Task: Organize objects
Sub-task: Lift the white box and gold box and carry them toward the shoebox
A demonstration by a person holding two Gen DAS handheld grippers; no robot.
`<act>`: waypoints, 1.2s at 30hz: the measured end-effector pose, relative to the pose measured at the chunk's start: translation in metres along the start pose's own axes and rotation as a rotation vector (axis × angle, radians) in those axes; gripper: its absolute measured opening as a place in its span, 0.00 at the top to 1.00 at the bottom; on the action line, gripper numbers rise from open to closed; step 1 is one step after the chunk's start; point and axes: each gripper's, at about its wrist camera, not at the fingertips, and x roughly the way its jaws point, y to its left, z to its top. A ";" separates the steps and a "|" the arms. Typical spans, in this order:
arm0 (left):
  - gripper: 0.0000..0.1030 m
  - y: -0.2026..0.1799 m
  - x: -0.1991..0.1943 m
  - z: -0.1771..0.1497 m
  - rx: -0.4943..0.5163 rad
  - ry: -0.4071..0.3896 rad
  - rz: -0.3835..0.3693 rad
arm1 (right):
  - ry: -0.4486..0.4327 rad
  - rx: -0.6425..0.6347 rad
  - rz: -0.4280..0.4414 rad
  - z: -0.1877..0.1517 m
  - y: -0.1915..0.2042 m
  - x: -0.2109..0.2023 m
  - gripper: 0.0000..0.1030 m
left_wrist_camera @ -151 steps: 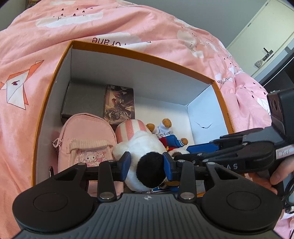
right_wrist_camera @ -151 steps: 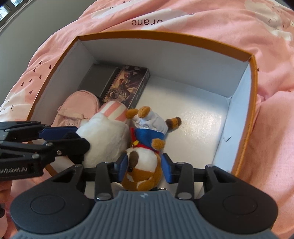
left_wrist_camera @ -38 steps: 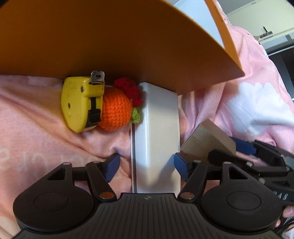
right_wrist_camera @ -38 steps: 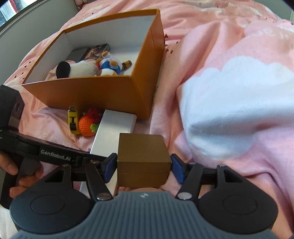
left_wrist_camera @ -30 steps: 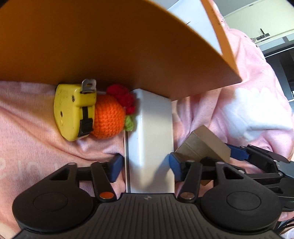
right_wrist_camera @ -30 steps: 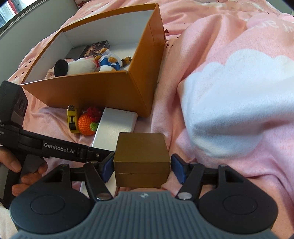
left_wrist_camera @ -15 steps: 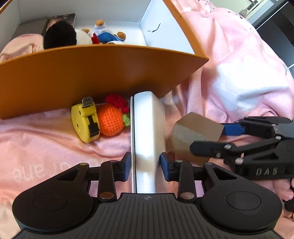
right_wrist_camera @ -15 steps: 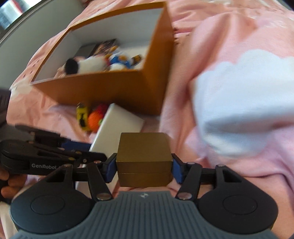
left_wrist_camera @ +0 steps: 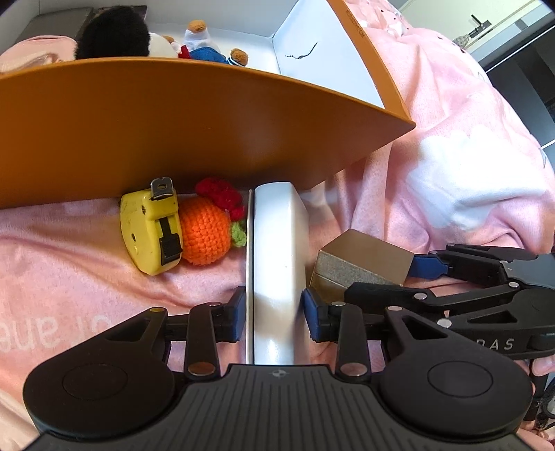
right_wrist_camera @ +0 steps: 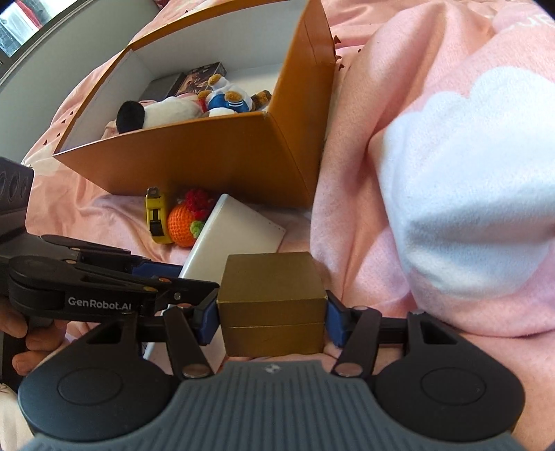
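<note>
My left gripper (left_wrist_camera: pixel 275 314) is shut on a flat white box (left_wrist_camera: pixel 277 263) held on edge, just in front of the orange storage box (left_wrist_camera: pixel 173 132). My right gripper (right_wrist_camera: pixel 272 321) is shut on a small gold box (right_wrist_camera: pixel 272 295), also in the left wrist view (left_wrist_camera: pixel 360 265), right of the white box (right_wrist_camera: pixel 239 236). A yellow tape measure (left_wrist_camera: pixel 151 229) and an orange crochet fruit (left_wrist_camera: pixel 204 232) lie on the pink blanket against the orange box's front wall (right_wrist_camera: pixel 194 159).
Inside the orange box lie a black-and-white plush (right_wrist_camera: pixel 156 112), a small bear plush in blue (right_wrist_camera: pixel 227 95), a pink bag (left_wrist_camera: pixel 31 52) and dark flat boxes (right_wrist_camera: pixel 201 74). Pink bedding (right_wrist_camera: pixel 451 173) rises in folds on the right. A cabinet (left_wrist_camera: pixel 485 24) stands behind.
Both grippers have closed on their boxes, the left on the white box, the right on the gold box, and lifted them slightly. The orange box looks closer now.
</note>
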 end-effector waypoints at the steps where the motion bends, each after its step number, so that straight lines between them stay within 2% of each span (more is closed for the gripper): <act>1: 0.65 0.000 -0.004 -0.001 0.007 -0.004 -0.006 | -0.004 0.006 0.002 0.000 0.000 -0.001 0.41; 5: 0.69 -0.003 -0.020 -0.006 0.036 -0.026 -0.033 | -0.028 0.029 0.005 0.000 0.000 -0.009 0.41; 10: 0.69 -0.004 -0.037 -0.008 0.009 -0.075 -0.055 | -0.075 0.034 0.019 0.005 0.007 -0.030 0.41; 16: 0.69 -0.004 -0.081 -0.008 -0.004 -0.168 -0.103 | -0.136 -0.005 0.028 0.013 0.022 -0.056 0.41; 20: 0.69 -0.006 -0.107 -0.006 -0.015 -0.233 -0.110 | -0.187 -0.050 0.034 0.021 0.035 -0.075 0.41; 28: 0.69 -0.007 -0.147 0.013 -0.049 -0.378 -0.130 | -0.302 -0.121 0.054 0.048 0.058 -0.109 0.41; 36: 0.69 0.002 -0.153 0.048 -0.085 -0.438 -0.118 | -0.362 -0.171 0.022 0.083 0.067 -0.113 0.41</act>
